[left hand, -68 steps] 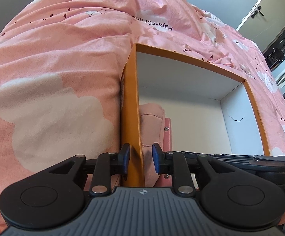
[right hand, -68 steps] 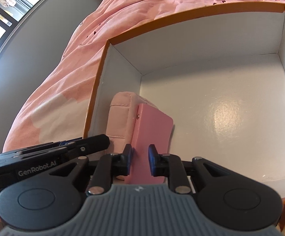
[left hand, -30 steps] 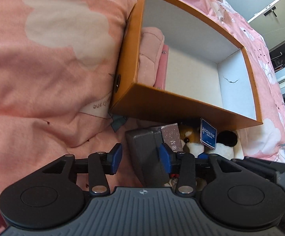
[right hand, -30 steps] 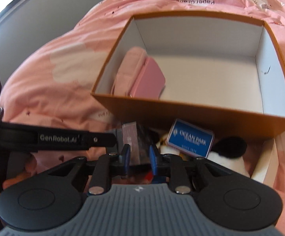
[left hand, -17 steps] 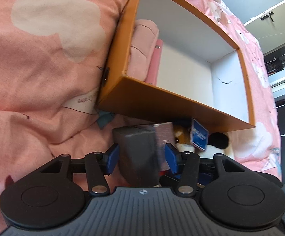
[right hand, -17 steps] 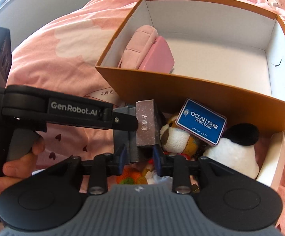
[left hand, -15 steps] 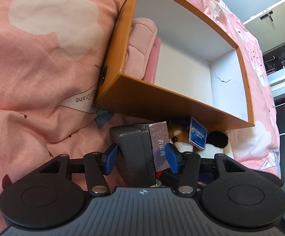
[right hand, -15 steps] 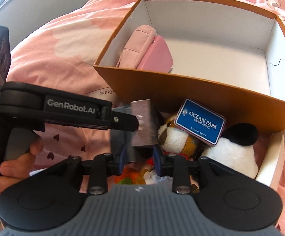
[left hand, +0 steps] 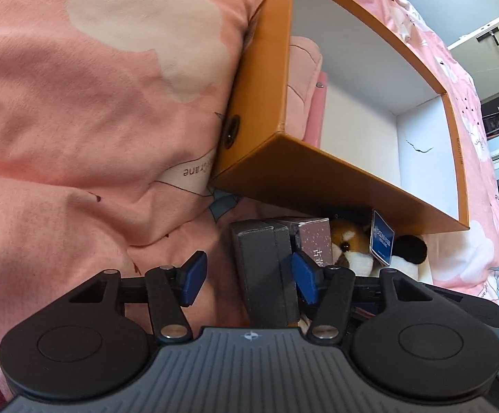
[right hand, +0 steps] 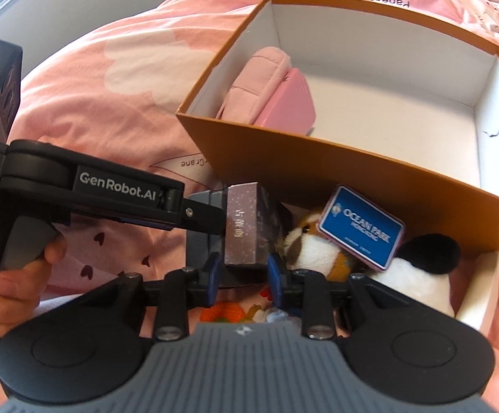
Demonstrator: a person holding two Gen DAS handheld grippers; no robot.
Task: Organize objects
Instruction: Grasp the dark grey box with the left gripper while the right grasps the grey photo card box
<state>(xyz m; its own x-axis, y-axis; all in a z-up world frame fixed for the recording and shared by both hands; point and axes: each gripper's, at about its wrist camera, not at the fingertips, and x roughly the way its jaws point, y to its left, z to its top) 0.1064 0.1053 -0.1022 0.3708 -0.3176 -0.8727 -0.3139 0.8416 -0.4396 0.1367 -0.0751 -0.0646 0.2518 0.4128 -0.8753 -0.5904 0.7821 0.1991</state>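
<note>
An orange box [left hand: 318, 175] [right hand: 352, 165] with a white inside lies on the pink duvet. A pink pouch [right hand: 256, 82] and a pink case [right hand: 289, 103] stand at its left wall. In front of the box stand a dark grey box [left hand: 266, 268] [right hand: 198, 237] and a mauve speckled box [right hand: 246, 227] [left hand: 315, 237]. My left gripper [left hand: 247, 278] is open around the dark grey box, right pad touching it. My right gripper [right hand: 242, 275] is open, its fingers either side of the mauve box's near end.
A brown-and-white plush [right hand: 315, 244] with a blue Ocean Park tag [right hand: 363, 227] and a black-and-white plush [right hand: 421, 268] lie against the orange box's front. Small orange and blue items [right hand: 229, 311] lie under my right gripper. The duvet [left hand: 94, 120] rises in folds at left.
Both grippers pulled back out of the orange box to the pile in front of it and opened wider. The left now straddles the dark grey box, the right the mauve box.
</note>
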